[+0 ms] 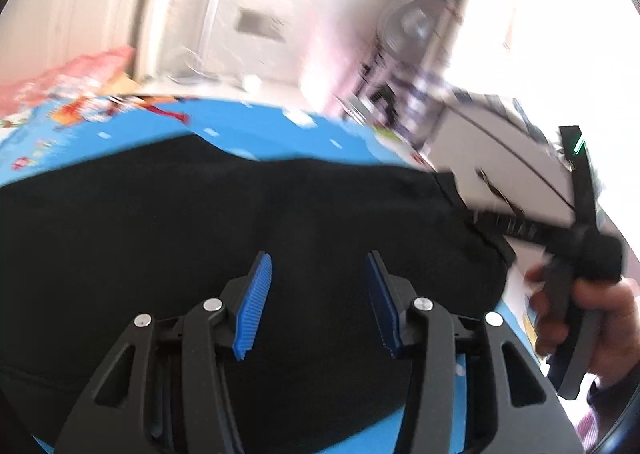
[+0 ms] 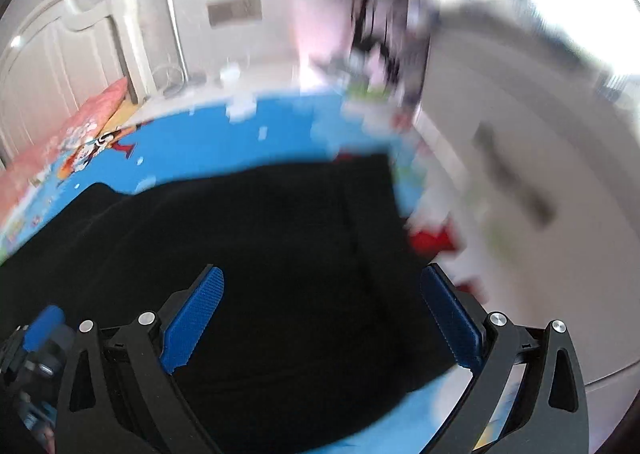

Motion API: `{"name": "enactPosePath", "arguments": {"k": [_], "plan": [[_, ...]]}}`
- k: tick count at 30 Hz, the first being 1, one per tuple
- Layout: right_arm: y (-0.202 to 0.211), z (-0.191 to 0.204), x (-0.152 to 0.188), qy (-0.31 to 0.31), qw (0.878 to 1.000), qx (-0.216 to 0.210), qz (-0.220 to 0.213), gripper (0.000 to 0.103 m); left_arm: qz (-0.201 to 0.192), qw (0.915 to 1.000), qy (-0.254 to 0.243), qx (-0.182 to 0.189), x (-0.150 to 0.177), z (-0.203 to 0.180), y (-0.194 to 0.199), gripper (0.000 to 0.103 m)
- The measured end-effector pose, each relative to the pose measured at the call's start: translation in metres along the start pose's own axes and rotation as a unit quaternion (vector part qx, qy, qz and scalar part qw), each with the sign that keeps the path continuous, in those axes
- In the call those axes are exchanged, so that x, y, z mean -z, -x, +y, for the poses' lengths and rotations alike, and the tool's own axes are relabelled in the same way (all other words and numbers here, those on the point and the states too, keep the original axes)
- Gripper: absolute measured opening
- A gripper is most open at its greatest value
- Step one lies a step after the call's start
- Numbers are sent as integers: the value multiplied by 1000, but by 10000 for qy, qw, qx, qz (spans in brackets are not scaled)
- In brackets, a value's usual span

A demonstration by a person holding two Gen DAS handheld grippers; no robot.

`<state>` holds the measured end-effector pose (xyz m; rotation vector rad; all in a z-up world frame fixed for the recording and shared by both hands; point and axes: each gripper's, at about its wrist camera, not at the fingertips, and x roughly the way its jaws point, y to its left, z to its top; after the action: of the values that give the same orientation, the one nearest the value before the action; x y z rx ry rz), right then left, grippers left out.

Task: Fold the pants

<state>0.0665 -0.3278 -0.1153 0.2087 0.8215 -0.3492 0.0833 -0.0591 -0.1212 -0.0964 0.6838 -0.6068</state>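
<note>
Blue cartoon-print bed sheet [image 1: 248,130] carries black pants [image 1: 240,206], long axis from 9 to 3 o'clock, one end toward 3. Left gripper [image 1: 318,306] hovers above, partly spread, holding nothing. Right gripper [image 2: 322,322] spread wide, empty.

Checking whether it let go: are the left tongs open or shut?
Open. The left tongs show a clear gap between blue pads, nothing gripped, above the black fabric pants.
</note>
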Motion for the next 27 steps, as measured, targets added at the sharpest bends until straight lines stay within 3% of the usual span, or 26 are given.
{"name": "enactPosePath", "arguments": {"k": [1, 3, 5, 8, 9, 10, 11, 12, 15, 18, 20, 21, 22, 24, 25, 27], "plan": [[-10, 0, 3, -23, 9997, 161, 170, 97, -87, 9999, 33, -132, -2, 9, 5, 49], [-28, 6, 11, 389, 9948, 893, 304, 97, -286, 9975, 58, -647, -5, 38, 23, 50], [-29, 10, 17, 626, 9931, 981, 149, 97, -280, 9927, -68, -1173, -3, 64, 32, 52], [-30, 6, 15, 571, 9936, 949, 212, 98, -107, 9707, -295, -2382, 12, 125, 50, 58], [-31, 5, 14, 555, 9936, 957, 223, 99, 79, 9661, -315, -2560, 17, 142, 51, 60], [-32, 4, 15, 529, 9935, 985, 211, 99, 300, 9627, -322, -2670, 21, 161, 50, 62], [-32, 3, 16, 497, 9939, 964, 200, 99, 472, 9603, -295, -2733, 26, 181, 52, 72], [-31, 2, 17, 474, 9941, 953, 194, 99, 343, 9649, -101, -2601, 29, 205, 68, 75], [-32, 6, 17, 466, 9938, 999, 166, 99, 273, 9543, 148, -2973, 31, 248, 97, 75], [-31, 10, 18, 491, 9929, 1072, 137, 99, 184, 9555, 814, -2829, 42, 315, 128, 79], [-29, 13, 16, 513, 9917, 1160, 211, 99, 143, 9547, 948, -2816, 43, 339, 143, 80], [-27, 15, 14, 507, 9908, 1228, 254, 99, 83, 9502, 1004, -2950, 44, 357, 155, 80], [-22, 19, 10, 479, 9889, 1392, 224, 99, 74, 9424, 1060, -3172, 44, 374, 163, 77], [-9, 33, 4, 493, 9875, 1499, -69, 99, -69, 9464, 1289, -2962, 43, 405, 180, 62], [-1, 44, 0, 558, 9886, 1382, -225, 99, -67, 9471, 1408, -2883, 40, 411, 186, 51], [18, 84, -9, 827, 9920, 773, -566, 99, -54, 9445, 1430, -2957, 29, 410, 193, 49]]}}
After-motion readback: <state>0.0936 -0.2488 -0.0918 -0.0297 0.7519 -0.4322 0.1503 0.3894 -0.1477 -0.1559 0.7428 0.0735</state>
